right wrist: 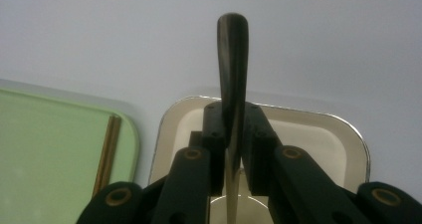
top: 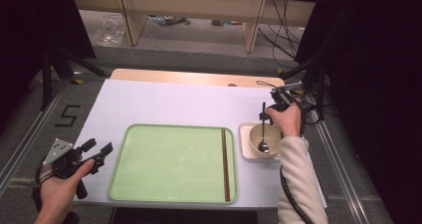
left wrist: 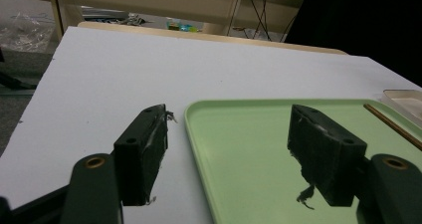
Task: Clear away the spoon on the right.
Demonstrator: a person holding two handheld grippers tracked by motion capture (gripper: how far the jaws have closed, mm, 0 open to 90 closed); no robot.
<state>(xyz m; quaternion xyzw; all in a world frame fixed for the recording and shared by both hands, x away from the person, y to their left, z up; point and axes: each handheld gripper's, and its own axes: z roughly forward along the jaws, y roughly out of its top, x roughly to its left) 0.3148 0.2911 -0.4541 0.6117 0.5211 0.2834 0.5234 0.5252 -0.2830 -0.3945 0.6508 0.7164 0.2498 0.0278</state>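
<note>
Spoon (top: 263, 132) stands nearly upright at the right side of the table, its metal head down in the cream bowl (top: 271, 134) and its dark handle rising toward the far edge. The right gripper (top: 268, 112) is clamped on that handle: in the right gripper view the two black pads press it from either side, with the handle tip (right wrist: 232, 40) sticking out beyond them. The bowl sits on a small white square plate (top: 245, 144), just right of the green tray (top: 169, 162), where a pair of brown chopsticks (top: 225, 164) lies along the tray's right rim, running near to far. So the tray lies to the left of the held spoon, and the right hand is by far the nearer. The left gripper (top: 99, 152) hovers at the tray's near left corner, jaws wide with nothing between them.
</note>
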